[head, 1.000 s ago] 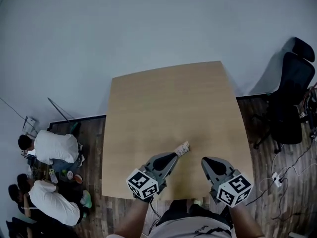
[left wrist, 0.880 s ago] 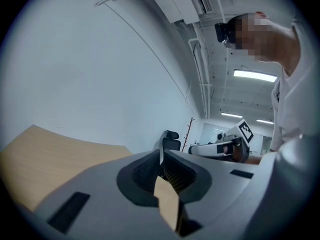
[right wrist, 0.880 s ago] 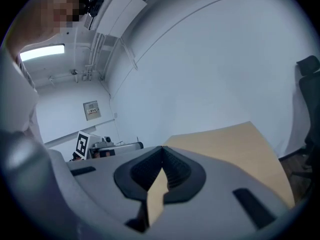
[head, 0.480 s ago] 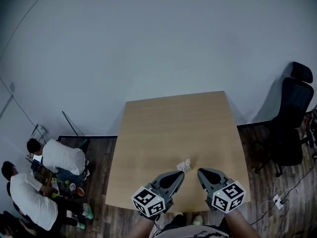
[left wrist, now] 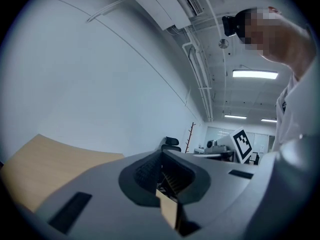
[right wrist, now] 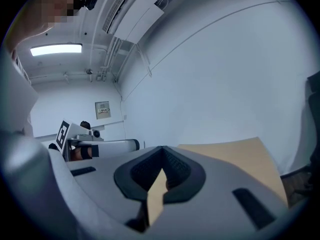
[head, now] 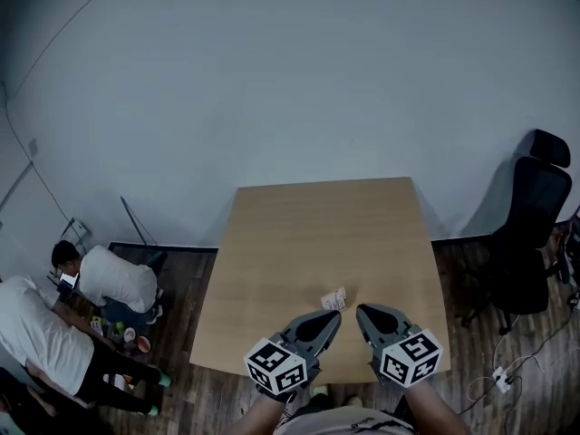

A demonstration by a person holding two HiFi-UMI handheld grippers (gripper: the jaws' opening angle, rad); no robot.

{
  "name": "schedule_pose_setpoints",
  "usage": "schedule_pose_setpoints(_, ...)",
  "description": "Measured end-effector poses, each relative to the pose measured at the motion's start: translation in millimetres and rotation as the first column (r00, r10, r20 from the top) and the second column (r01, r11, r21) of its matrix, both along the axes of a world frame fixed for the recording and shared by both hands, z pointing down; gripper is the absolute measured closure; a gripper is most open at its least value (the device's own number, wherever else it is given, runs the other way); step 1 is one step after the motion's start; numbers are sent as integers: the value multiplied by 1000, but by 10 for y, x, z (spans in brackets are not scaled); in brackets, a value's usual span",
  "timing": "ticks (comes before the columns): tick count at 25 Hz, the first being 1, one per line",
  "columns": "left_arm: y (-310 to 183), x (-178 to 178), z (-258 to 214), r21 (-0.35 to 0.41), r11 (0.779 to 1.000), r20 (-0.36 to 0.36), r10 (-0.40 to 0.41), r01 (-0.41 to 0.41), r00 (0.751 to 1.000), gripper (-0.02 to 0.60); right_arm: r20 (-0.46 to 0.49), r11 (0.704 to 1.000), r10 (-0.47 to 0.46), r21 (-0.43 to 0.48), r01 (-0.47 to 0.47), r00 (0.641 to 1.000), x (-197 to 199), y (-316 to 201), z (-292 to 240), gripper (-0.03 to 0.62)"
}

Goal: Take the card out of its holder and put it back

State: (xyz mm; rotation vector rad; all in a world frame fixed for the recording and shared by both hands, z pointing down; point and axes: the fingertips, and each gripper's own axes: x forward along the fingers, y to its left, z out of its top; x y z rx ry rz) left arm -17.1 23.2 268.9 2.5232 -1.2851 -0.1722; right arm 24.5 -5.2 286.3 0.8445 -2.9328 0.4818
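The card in its holder shows as a small pale thing lying flat on the wooden table, near the front edge. My left gripper points at it from just below and stays apart from it, jaws shut with nothing in them. My right gripper sits beside it to the right, also shut and holding nothing. In the left gripper view the left gripper has its tips together, aimed over the table at the wall. The right gripper view shows the right gripper with its tips meeting.
A black office chair stands right of the table, with cables and a power strip on the floor by it. Two people crouch on the wooden floor at the left among small items. A white wall rises behind the table.
The left gripper has drawn back from the card, which it touched a second ago. The head view has tilted up, showing more wall. The people at the left have shifted.
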Motion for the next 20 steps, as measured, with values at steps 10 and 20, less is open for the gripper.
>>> schedule_pose_setpoints(10,173,46,21,5,1000,-2,-29,29,1000,568,0,1000,-24,0,24,1000,34,171,31,582)
schedule_pose_setpoints(20,260,-16,43,6,999,14,-51,51,999,568,-3,999,-30,15,30,1000,-12,258,-2,582)
